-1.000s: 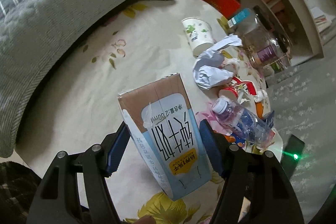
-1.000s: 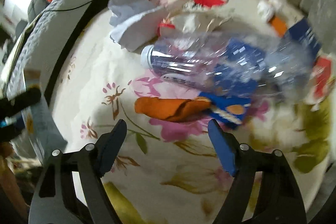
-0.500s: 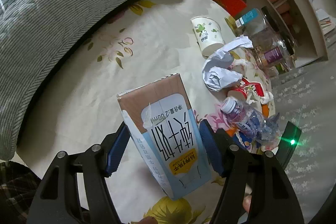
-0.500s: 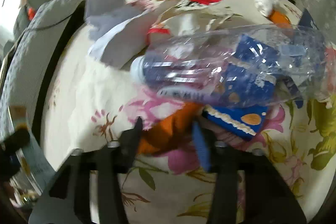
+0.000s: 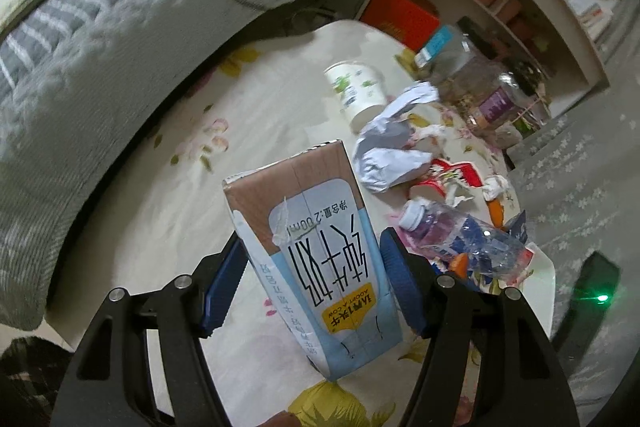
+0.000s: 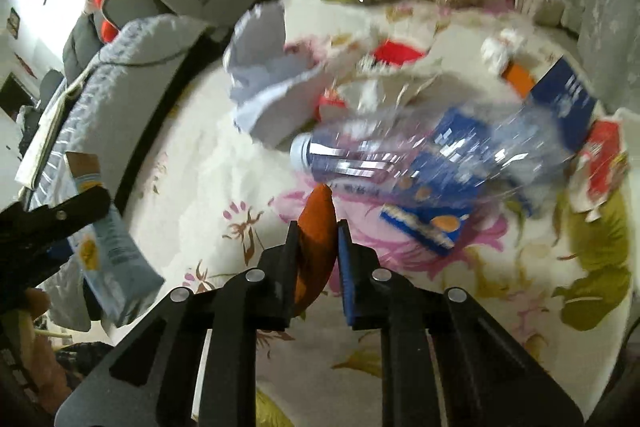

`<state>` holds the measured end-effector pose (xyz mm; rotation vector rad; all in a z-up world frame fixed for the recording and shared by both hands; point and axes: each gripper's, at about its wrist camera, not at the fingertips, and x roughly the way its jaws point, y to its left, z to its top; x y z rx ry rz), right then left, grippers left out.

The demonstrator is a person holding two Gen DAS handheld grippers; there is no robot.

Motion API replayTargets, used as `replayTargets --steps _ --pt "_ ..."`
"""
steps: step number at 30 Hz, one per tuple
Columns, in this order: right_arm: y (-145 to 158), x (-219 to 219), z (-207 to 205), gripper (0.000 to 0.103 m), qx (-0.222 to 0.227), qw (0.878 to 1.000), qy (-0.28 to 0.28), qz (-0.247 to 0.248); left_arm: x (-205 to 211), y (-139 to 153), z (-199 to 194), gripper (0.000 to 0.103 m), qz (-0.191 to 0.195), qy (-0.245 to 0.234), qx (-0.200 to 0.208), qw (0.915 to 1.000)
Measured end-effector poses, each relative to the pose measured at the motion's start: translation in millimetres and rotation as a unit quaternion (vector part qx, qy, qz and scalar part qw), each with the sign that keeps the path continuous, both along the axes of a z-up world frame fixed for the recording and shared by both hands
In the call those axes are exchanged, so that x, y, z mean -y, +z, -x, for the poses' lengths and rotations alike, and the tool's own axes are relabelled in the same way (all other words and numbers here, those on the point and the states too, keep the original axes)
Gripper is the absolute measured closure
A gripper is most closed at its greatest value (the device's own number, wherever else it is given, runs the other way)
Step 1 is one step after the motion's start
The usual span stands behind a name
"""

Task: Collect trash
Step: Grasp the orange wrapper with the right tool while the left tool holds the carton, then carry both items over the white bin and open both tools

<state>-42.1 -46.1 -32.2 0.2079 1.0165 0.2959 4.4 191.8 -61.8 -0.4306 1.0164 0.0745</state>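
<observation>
Looking along the left gripper (image 5: pixel 312 283), its jaws are clamped on one milk carton (image 5: pixel 316 259) above the bare near half of the floral table (image 5: pixel 168 211); one paper cup (image 5: pixel 354 89), one crumpled paper (image 5: pixel 386 155) and one plastic bottle (image 5: pixel 460 239) crowd the far right edge. From the right wrist, the right gripper (image 6: pixel 318 243) is pinched shut on one orange wrapper (image 6: pixel 318 227), the bottle lying just beyond.
</observation>
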Motion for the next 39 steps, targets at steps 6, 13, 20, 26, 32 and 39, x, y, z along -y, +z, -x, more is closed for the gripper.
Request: replayTargets --steps 6,13,20,26,32,39 --pt "37 24 9 0.086 0.059 0.997 -0.022 0.033 33 19 -6 0.037 -0.024 -0.022 0.043 0.9985" --pt "60 94 -30 0.086 0.102 0.99 -0.082 0.053 89 46 -17 0.037 -0.032 -0.067 0.093 0.9929" --pt "49 188 -67 0.086 0.126 0.97 -0.192 0.077 158 58 -25 0.037 -0.046 -0.123 0.123 0.9837" --pt "39 263 -68 0.085 0.109 0.95 -0.274 0.105 223 52 -35 0.037 -0.054 -0.176 0.117 0.976" --pt "44 306 -60 0.047 0.105 0.93 -0.325 0.134 299 53 -43 0.037 -0.066 -0.237 0.128 0.9609" --pt "61 353 -35 0.014 0.134 0.891 -0.415 0.126 374 59 -56 0.037 -0.062 -0.286 0.138 0.9464"
